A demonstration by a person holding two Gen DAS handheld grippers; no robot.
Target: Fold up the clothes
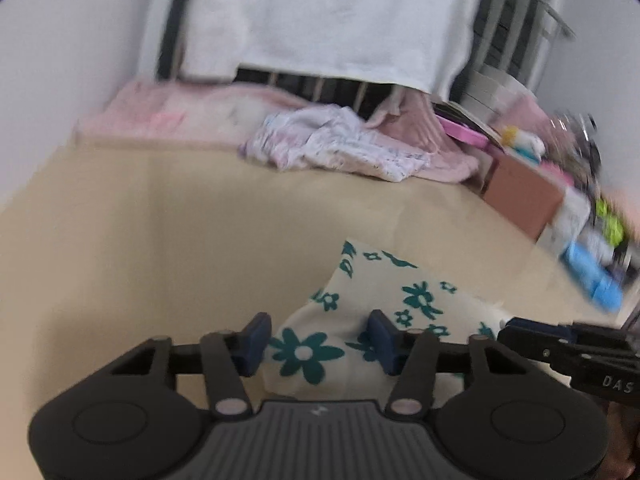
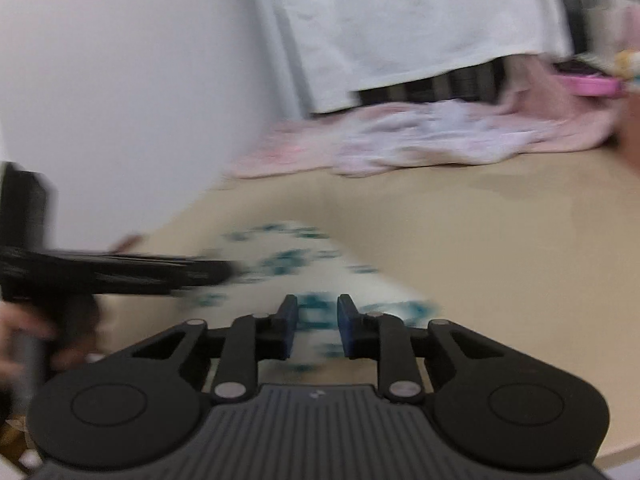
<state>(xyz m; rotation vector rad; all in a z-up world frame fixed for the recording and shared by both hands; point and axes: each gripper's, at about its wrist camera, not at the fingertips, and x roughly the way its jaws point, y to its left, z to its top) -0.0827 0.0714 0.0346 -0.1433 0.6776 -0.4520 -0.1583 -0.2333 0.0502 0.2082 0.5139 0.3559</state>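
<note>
**Operator:** While both views are blurred, which step is in hand?

**Technician:** By my judgement, an early fold. One floral cloth lies on the beige table, directly ahead of the left gripper and partly between its fingers. Its far corner stands raised off the table, so the cloth is not flat.

**Operator:** State of the left gripper?

**Technician:** Jaws wide apart. Cloth fills the gap, but neither pad presses on it; nothing is clamped.

**Operator:** And the right gripper?

**Technician:** Jaws partly apart, with a narrower gap. The cloth lies just ahead of and under its tips. Blur prevents confirming contact; no clamp is visible.

**Operator:** How do the tools stand to each other?

**Technician:** Close. In the left view the right tool enters at the right edge, level with the left tool's tips. In the right view the left tool crosses from the left, its end over the cloth.

**Operator:** What does the next move call for?

**Technician:** Probably each tool closes on a cloth edge before any lift. A soft, bunched edge can slip from the pads, so seat it deep first.

**Operator:** Count the items.

**Technician:** Two grippers. One floral cloth. One pale printed garment, crumpled, far ahead near the wall. One pink blanket under it. One white sheet hanging behind. Clutter far ahead to the right is too blurred to count.
</note>
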